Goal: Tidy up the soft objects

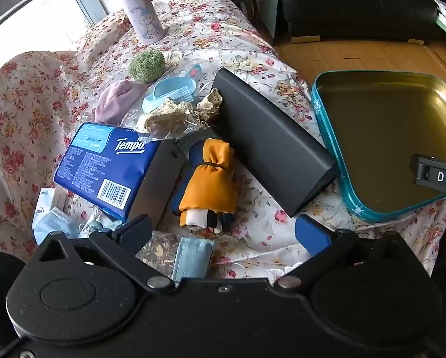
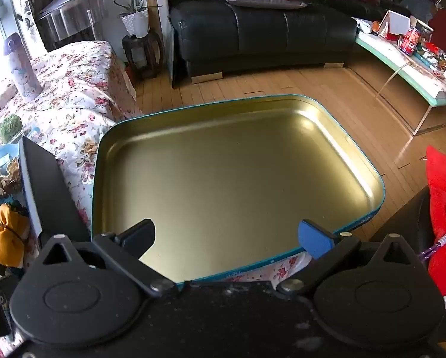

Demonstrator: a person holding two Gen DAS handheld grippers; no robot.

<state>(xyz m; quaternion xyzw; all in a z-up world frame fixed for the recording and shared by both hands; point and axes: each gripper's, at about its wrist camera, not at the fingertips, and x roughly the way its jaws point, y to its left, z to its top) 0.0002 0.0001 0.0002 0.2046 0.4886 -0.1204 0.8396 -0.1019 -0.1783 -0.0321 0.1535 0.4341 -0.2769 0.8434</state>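
We hold the left gripper (image 1: 223,232) above a table draped in a floral cloth (image 1: 238,38), its fingers spread wide with nothing between them. Just ahead of it lies a rolled orange and navy fabric bundle (image 1: 208,183), tied round the middle with a dark band. To the left of the bundle a blue Tempo tissue pack (image 1: 103,164) leans over a grey box (image 1: 157,185), and to the right a long black case (image 1: 270,143) lies slantwise, its lower end near the rim of the teal tin tray (image 1: 327,137). Behind the tissue pack we see a crumpled bag of cream crochet lace (image 1: 175,113), a light blue plastic scoop (image 1: 169,92), a mauve cloth (image 1: 118,103) and a green fuzzy ball (image 1: 147,65). A lilac cartoon bottle (image 1: 141,9) stands upright at the far end of the table. Near the left finger lie pale blue face masks (image 1: 56,223) and a folded blue cloth (image 1: 193,256).

Our right gripper (image 2: 226,238) hovers over the near edge of the teal tin tray (image 2: 127,125), fingers likewise wide apart and gripping nothing. The tray's gold inside is bare. At the left edge of this view we see the black case (image 2: 50,191) and the fabric bundle (image 2: 8,235); at the right edge sits a red plush item (image 2: 443,203). Beyond the tray there is wooden floor (image 2: 282,86) and a black leather sofa (image 2: 267,35)
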